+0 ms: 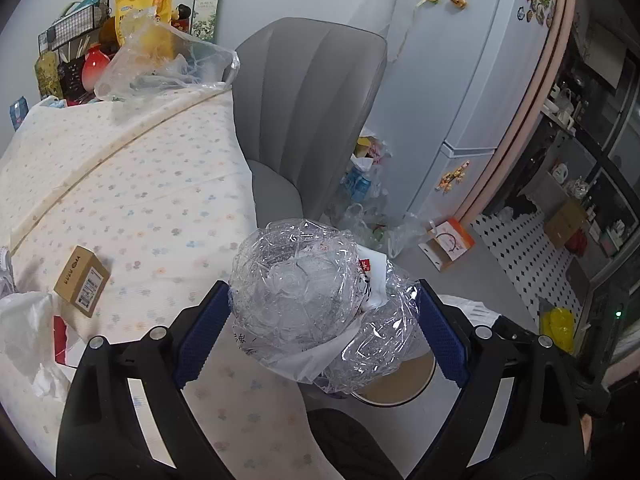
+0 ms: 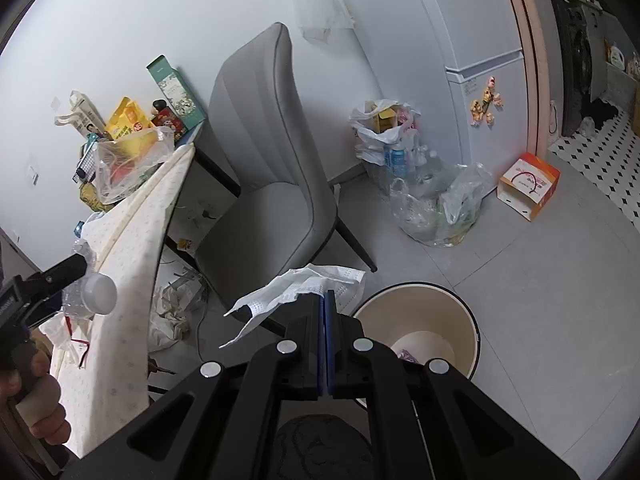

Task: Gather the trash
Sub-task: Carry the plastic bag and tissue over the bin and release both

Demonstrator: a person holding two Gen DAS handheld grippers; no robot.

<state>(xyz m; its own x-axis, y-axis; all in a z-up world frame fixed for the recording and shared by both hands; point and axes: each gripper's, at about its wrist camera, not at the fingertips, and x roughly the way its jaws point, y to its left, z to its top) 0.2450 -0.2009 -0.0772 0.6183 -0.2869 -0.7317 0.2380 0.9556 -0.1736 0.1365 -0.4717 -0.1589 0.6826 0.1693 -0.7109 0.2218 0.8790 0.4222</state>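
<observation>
Left gripper (image 1: pixel 322 332), right gripper (image 2: pixel 324 300): black linkages, silver rivets, blue textured pads.

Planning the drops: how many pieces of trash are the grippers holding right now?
2. A crushed clear plastic bottle sits between the left gripper's pads; a white paper receipt is pinched in the right gripper, beside the bin.

A home dining corner: clothed table (image 1: pixel 132 184), grey chair (image 2: pixel 272 168), magnet-covered fridge (image 1: pixel 472 80).

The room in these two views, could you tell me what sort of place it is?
Most likely a small home dining corner beside a kitchen: a fridge covered in magnets, a grey chair at a table with a floral cloth, and a tiled kitchen area beyond.
</observation>
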